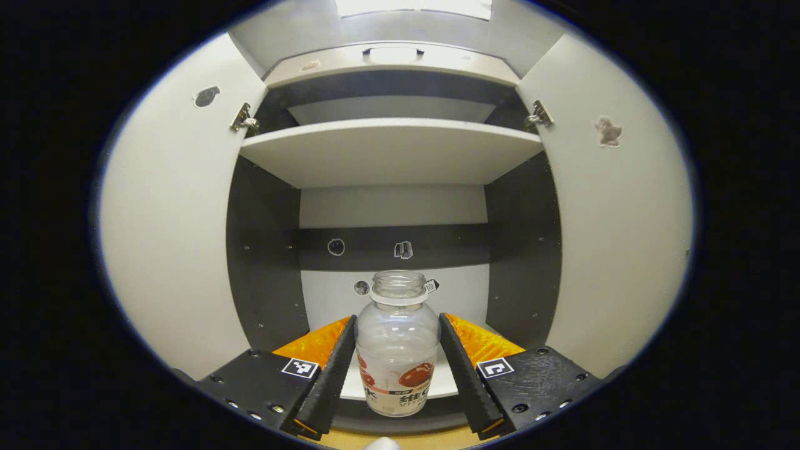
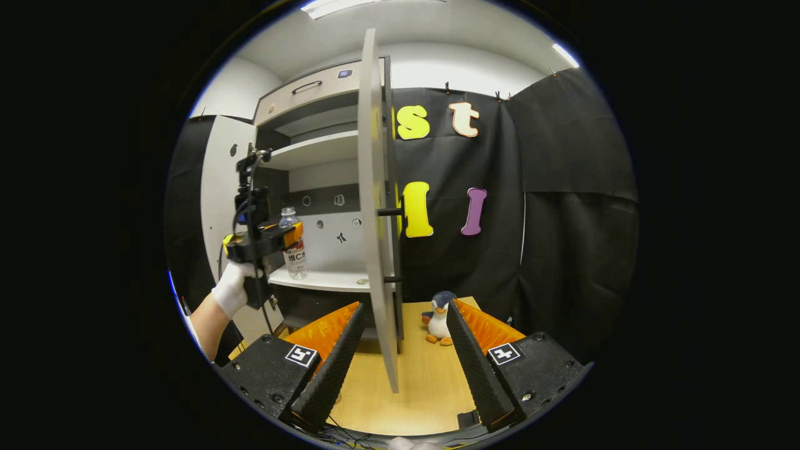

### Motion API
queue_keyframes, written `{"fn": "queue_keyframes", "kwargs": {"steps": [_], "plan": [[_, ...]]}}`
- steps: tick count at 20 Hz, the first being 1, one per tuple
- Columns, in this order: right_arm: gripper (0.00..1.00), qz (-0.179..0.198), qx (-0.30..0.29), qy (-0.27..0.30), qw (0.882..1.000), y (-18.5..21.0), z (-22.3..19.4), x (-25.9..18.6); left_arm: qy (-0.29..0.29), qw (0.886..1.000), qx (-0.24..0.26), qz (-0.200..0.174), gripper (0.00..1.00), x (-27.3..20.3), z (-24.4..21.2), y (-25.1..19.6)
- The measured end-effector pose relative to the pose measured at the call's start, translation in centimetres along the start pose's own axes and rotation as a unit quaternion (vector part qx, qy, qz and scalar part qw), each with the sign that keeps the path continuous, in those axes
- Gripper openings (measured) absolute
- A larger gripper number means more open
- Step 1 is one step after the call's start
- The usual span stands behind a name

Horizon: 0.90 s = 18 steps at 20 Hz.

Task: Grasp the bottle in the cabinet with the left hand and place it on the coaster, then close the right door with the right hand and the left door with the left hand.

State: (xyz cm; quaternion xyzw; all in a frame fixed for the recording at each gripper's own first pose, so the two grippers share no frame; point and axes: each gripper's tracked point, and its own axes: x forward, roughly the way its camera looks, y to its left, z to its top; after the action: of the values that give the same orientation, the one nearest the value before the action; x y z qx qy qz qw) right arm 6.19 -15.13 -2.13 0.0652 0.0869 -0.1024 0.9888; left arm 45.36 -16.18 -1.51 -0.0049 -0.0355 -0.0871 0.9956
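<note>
In the left gripper view, the left gripper [image 1: 397, 369] has its two fingers [image 1: 331, 369] on either side of the bottle [image 1: 397, 350], pressing against its sides, so it is closed on the bottle at the level of the label. The bottle is clear, has no cap, stands upright and rests on the lower shelf [image 1: 437, 384] of the cabinet [image 1: 390, 62]. Above it runs an upper shelf [image 1: 390, 150]. The left door [image 1: 169, 219] and the right door [image 1: 625, 237] both stand swung wide open to either side, each with a hinge [image 1: 242, 117] near its top corner. Small stickers [image 1: 404, 250] dot the dark band on the back wall behind the bottle.

In the right gripper view, the right gripper [image 2: 400, 356] hangs with its fingers spread wide, holding nothing, and the edge of the open right door [image 2: 375, 219] stands between them farther off. Below lies the wooden table [image 2: 412, 387], and a small toy penguin [image 2: 439, 319] stands on it just beside the door's outer face, in front of the black cloth wall [image 2: 550, 219]. To the left, a gloved hand [image 2: 232, 290] holds the left gripper [image 2: 289, 236] at the bottle [image 2: 294, 250] on the lower shelf [image 2: 325, 280] inside the cabinet [image 2: 306, 100].
</note>
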Motion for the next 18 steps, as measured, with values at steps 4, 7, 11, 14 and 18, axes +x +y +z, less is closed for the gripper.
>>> {"fn": "queue_keyframes", "kwargs": {"steps": [4,7,11,14,18], "plan": [[0.82,0.005,0.003,0.001,1.0,1.5,-1.1,-1.7,-0.005,1.0,0.011,-0.007,0.77,-4.5,0.1,0.5],[0.82,0.001,0.003,0.005,1.0,2.0,-2.4,-3.3,-0.005,1.0,0.015,-0.009,0.73,-9.2,-2.0,-0.2],[0.82,-0.006,-0.012,0.016,1.0,2.0,-3.9,-5.0,0.009,1.0,-0.001,-0.006,0.77,-12.3,-6.4,0.0],[0.82,-0.014,-0.023,0.025,0.999,1.5,-4.7,-5.6,0.016,1.0,-0.01,-0.008,0.77,-14.2,-10.5,-0.4],[0.82,-0.022,-0.033,0.041,0.998,1.0,-5.5,-5.6,0.042,0.999,-0.006,-0.016,0.77,-15.8,-16.7,-0.7]]}}
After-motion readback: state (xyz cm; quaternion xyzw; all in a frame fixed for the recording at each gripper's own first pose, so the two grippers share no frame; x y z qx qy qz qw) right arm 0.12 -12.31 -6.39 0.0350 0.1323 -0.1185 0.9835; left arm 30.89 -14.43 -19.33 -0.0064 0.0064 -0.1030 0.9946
